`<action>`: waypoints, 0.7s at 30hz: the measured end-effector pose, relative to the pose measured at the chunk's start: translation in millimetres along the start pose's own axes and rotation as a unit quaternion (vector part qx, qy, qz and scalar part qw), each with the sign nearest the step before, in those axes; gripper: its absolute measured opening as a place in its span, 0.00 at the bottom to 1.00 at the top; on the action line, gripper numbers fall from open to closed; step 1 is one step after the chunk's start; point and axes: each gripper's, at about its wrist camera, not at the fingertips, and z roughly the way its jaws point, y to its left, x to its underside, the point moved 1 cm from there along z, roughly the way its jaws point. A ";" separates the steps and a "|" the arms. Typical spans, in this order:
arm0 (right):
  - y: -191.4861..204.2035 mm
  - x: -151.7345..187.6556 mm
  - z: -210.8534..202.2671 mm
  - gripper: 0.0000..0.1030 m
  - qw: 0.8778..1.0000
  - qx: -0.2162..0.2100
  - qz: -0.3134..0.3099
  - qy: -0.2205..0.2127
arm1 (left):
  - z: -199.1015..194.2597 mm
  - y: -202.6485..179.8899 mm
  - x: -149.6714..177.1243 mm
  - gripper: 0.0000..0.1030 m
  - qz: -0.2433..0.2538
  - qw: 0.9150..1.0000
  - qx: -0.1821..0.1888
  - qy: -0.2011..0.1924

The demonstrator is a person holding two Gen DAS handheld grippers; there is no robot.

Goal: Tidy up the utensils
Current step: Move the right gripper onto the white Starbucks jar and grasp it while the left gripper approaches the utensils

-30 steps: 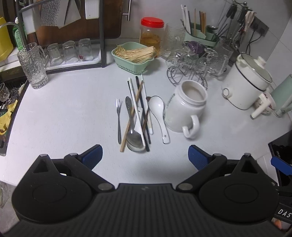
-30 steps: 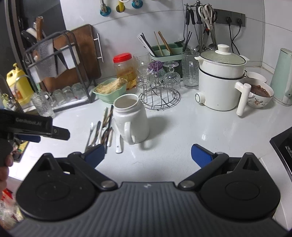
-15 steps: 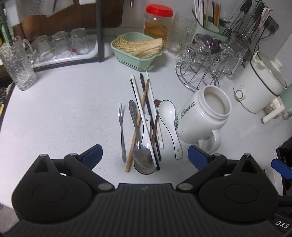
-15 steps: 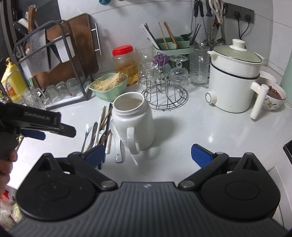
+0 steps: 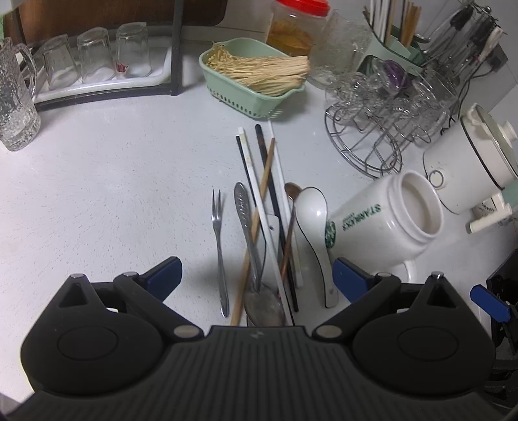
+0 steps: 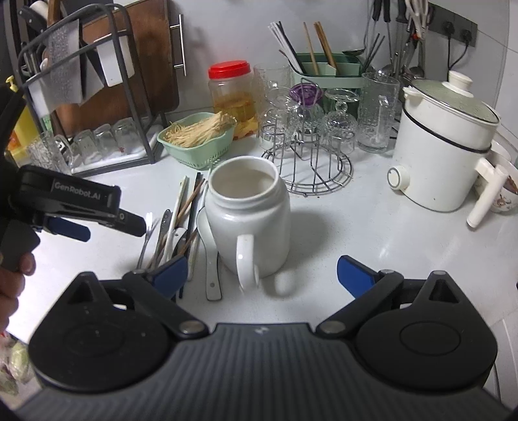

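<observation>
One white ceramic handled mug (image 6: pixel 249 210) is being counted on the counter. Beside it: one small two-tined metal fork (image 5: pixel 218 246), one large steel spoon (image 5: pixel 255 275), one white ceramic soup spoon (image 5: pixel 315 226), one small brown-bowled spoon (image 5: pixel 291 191). About six loose chopsticks (image 5: pixel 264 181) are being tallied, overlapping, so the count is unsure. Three upturned clear glasses (image 5: pixel 97 55) are being counted in the rack, one green plastic basket (image 5: pixel 246 94), one red-lidded jar (image 5: pixel 296 26).

Both wrist views look down, sharing the mug (image 5: pixel 382 226).
</observation>
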 end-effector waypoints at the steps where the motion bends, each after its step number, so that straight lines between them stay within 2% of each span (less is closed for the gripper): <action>1: 1.6 -0.8 2.5 0.97 1.000 0.001 -0.001 0.000 | 2.2 2.1 -1.7 0.97 0.000 1.000 0.001 0.001; 11: 11.7 -2.9 25.7 0.97 1.000 0.018 0.005 0.007 | 21.9 19.6 -17.0 0.97 0.006 1.000 0.019 0.003; 16: 12.5 -4.6 37.2 0.97 0.999 0.036 0.009 0.007 | 30.7 28.2 -22.2 0.87 0.003 0.999 0.039 0.011; 21: 16.7 -8.9 48.9 0.97 0.999 0.036 0.010 0.012 | 37.0 31.4 -27.4 0.78 0.008 0.998 0.060 0.013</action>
